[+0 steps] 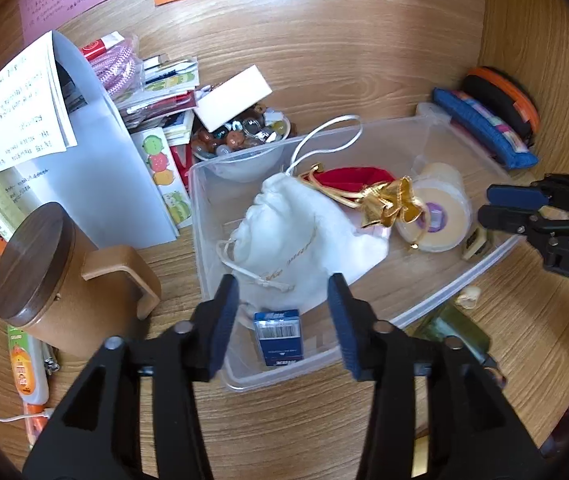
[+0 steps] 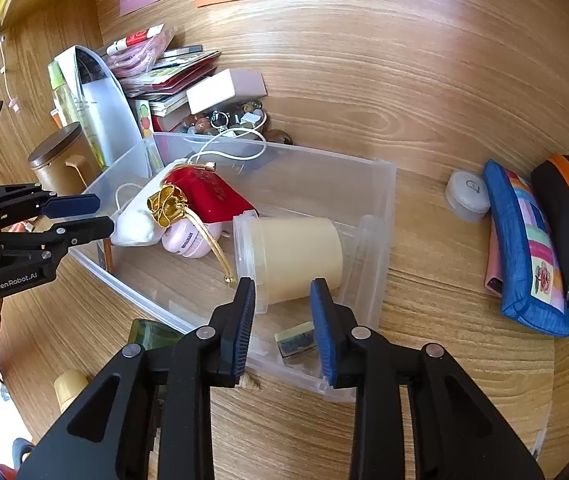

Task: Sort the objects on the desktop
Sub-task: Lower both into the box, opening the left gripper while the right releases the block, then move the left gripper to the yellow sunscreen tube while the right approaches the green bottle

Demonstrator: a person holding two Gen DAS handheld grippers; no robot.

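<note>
My left gripper (image 1: 282, 320) hangs released over the near left corner of the clear bin (image 1: 480, 268), above the blue box (image 1: 279, 336) lying inside. My right gripper (image 2: 284, 320) is also released, at the bin's near right end just before the cream jar (image 2: 296, 258). The white pouch (image 1: 300, 232) lies mid-bin on the tabletop (image 1: 364, 60).

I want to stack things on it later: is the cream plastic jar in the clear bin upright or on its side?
On its side. The cream jar lies flat on the floor of the clear bin, lid end facing sideways.
</note>
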